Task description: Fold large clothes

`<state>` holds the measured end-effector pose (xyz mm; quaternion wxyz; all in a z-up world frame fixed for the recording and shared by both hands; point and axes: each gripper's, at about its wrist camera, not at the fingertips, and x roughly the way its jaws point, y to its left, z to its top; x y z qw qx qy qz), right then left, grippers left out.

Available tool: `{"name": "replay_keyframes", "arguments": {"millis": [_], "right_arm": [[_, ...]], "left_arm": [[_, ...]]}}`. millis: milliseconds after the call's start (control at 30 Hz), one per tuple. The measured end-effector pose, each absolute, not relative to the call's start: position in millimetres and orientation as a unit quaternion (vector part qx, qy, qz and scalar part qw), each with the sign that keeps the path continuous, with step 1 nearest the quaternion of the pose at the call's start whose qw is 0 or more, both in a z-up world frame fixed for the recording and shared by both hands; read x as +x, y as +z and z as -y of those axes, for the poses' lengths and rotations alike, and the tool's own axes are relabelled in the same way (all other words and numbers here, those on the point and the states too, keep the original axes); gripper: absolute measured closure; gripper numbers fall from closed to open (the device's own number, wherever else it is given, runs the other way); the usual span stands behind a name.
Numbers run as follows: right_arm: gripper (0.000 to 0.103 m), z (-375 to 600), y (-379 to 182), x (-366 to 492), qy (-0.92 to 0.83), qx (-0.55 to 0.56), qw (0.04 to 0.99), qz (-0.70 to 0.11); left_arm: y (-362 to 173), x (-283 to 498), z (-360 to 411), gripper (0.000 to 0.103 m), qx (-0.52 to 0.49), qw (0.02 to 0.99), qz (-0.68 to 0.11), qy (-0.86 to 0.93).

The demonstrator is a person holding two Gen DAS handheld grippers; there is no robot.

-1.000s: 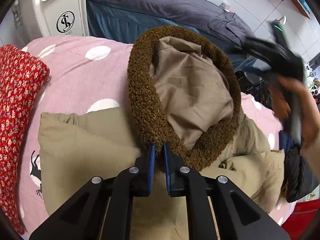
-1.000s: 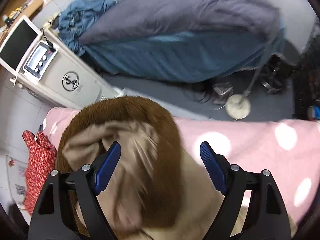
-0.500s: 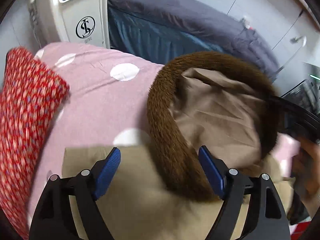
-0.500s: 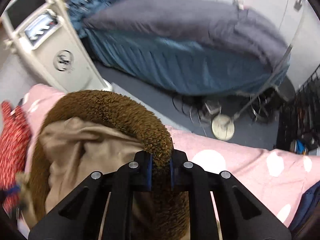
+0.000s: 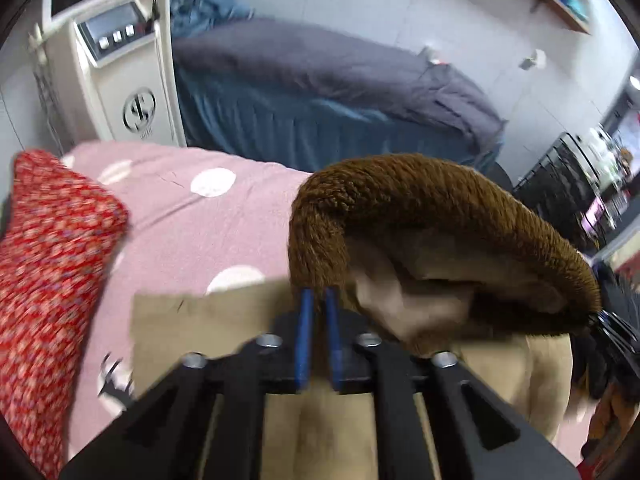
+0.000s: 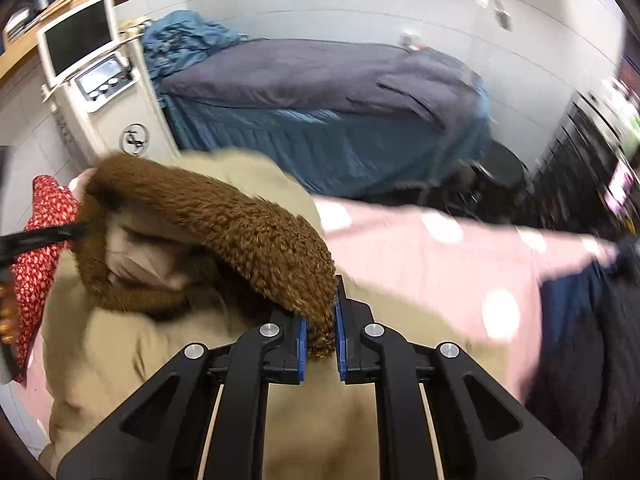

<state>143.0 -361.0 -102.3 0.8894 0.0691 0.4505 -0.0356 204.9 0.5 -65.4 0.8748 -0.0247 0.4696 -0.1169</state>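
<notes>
A tan hooded coat lies on the pink spotted bedcover. Its hood, edged with brown fur trim, is raised off the coat body, showing the pale lining. My left gripper is shut on the trim's left end. In the right wrist view the fur trim arches over the lining, and my right gripper is shut on its right end, fur bulging between the blue pads. The coat body spreads below. The left tool's black finger shows at the left edge.
A red floral cushion lies on the bed's left side. Dark navy clothes are piled on the right. Beyond the bed stand a white machine, a blue bed with a grey quilt and a black wire rack.
The left gripper opened, then shut again on the trim's left end. The right gripper swung in and closed on the right end. The hood has risen off the coat.
</notes>
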Motion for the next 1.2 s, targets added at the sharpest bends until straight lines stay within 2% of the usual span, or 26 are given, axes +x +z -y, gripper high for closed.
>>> {"name": "replay_keyframes", "arguments": {"millis": [100, 200, 300, 367, 400, 433, 467, 500, 533, 567, 667, 733, 867, 933, 1033, 1067, 1200], "right_arm": [[0.092, 372, -127, 104, -0.052, 0.082, 0.870, -0.483], [0.092, 375, -157, 73, -0.063, 0.099, 0.841, -0.528], [0.092, 376, -171, 57, -0.075, 0.101, 0.822, -0.555], [0.091, 383, -162, 50, -0.075, 0.144, 0.824, -0.543], [0.091, 385, -155, 52, -0.066, 0.171, 0.826, -0.532], [0.085, 385, -148, 57, -0.055, 0.190, 0.828, -0.525], [0.070, 383, -141, 63, -0.047, 0.195, 0.831, -0.518], [0.060, 375, -133, 73, -0.038, 0.191, 0.840, -0.506], [0.043, 367, -124, 86, -0.031, 0.176, 0.851, -0.495], [0.040, 356, -115, 101, -0.023, 0.153, 0.861, -0.484], [0.040, 326, -95, 148, 0.012, 0.104, 0.878, -0.467], [0.040, 308, -86, 190, 0.041, 0.084, 0.878, -0.469], [0.040, 278, -89, 260, 0.084, 0.084, 0.862, -0.492], [0.040, 261, -88, 291, 0.075, 0.049, 0.867, -0.491], [0.038, 230, -80, 329, 0.065, -0.056, 0.876, -0.475], [0.030, 209, -84, 350, 0.074, -0.124, 0.865, -0.480], [0.030, 165, -109, 394, 0.071, -0.338, 0.819, -0.459]], "left_arm": [[-78, 154, 0, 0.103, 0.023, 0.872, -0.474, -0.115], [-120, 113, -6, 0.103, 0.050, 0.835, -0.538, -0.103], [-134, 88, -15, 0.102, 0.037, 0.814, -0.571, -0.101], [-128, 82, -14, 0.090, 0.039, 0.818, -0.564, -0.102], [-122, 82, -11, 0.070, 0.047, 0.825, -0.553, -0.105], [-115, 84, -8, 0.053, 0.057, 0.835, -0.538, -0.102], [-107, 87, -3, 0.051, 0.065, 0.846, -0.520, -0.100], [-103, 89, 1, 0.050, 0.064, 0.849, -0.514, -0.105], [-100, 95, 6, 0.050, 0.061, 0.850, -0.512, -0.111], [-95, 101, 11, 0.050, 0.059, 0.850, -0.511, -0.112], [-84, 104, 19, 0.050, 0.052, 0.856, -0.502, -0.111], [-80, 100, 20, 0.045, 0.040, 0.859, -0.499, -0.112], [-88, 89, 4, 0.043, 0.017, 0.852, -0.516, -0.090], [-91, 83, -5, 0.043, 0.016, 0.848, -0.525, -0.076], [-95, 82, -24, 0.043, 0.021, 0.846, -0.531, -0.053], [-96, 82, -29, 0.043, 0.021, 0.844, -0.534, -0.047], [-99, 84, -47, 0.043, 0.006, 0.839, -0.543, -0.027]]}}
